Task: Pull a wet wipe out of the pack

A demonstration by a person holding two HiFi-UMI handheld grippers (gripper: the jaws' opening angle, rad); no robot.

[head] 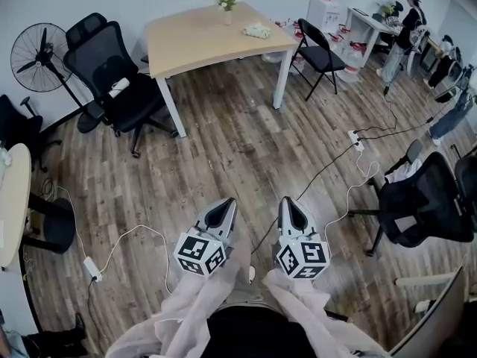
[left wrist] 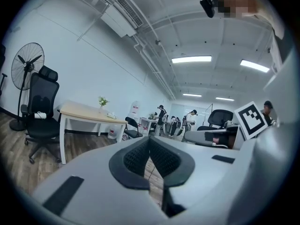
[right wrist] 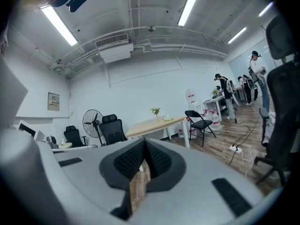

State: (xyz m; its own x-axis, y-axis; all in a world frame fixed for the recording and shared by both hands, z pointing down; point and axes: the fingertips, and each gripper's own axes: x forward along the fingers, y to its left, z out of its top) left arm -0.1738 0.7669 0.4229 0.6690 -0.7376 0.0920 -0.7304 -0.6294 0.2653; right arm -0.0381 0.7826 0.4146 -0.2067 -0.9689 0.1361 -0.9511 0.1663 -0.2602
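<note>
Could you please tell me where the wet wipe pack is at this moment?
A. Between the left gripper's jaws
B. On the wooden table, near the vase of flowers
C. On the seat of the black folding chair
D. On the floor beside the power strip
B: the wet wipe pack lies on the wooden table at the far side of the room, a little to the right of the vase of flowers in the head view.

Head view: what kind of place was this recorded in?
Most likely an office workroom: a pale wooden table, a black swivel chair beside it, a pedestal fan, and a power strip on the wood floor.
</note>
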